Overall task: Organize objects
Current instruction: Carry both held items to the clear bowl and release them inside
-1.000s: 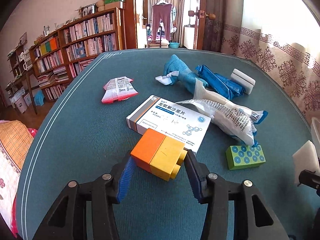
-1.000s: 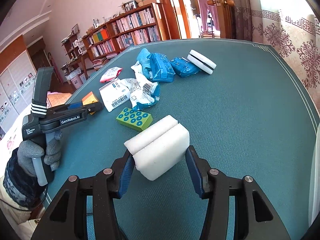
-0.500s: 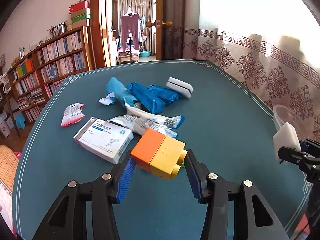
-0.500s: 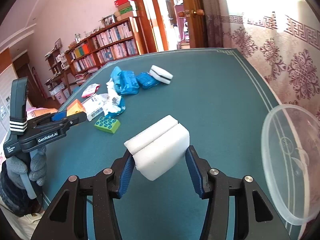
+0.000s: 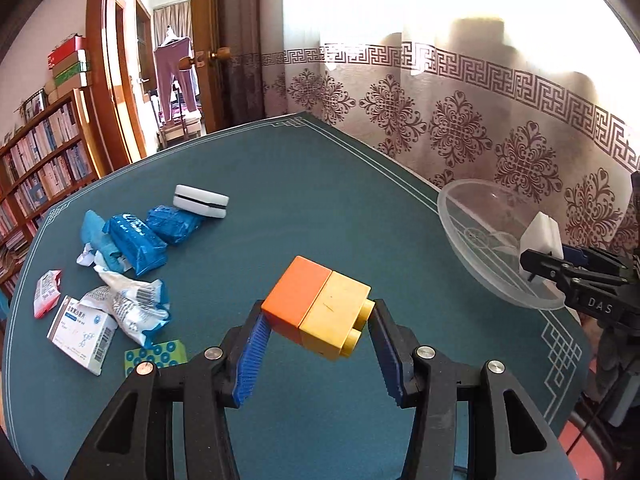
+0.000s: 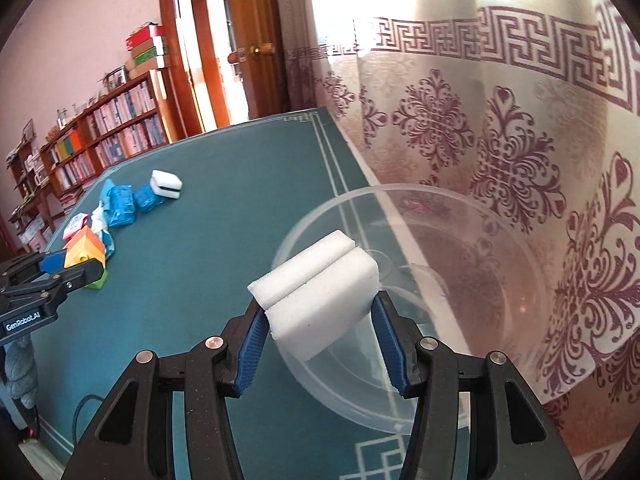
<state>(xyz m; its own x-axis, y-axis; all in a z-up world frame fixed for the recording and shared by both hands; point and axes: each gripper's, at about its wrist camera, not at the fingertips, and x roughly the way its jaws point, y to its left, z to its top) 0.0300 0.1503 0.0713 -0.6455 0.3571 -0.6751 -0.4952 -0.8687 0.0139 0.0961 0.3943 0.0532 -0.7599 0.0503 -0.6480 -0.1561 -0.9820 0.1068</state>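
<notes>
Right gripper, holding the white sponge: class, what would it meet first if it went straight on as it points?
Probably the clear plastic bowl: the right gripper and its white sponge point into it, though depth is uncertain.

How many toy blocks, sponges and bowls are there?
Toy blocks: 2, orange-and-yellow block and green block.
Sponges: 2, white sponge and black-striped sponge.
Bowls: 1, clear bowl.
Total: 5
</notes>
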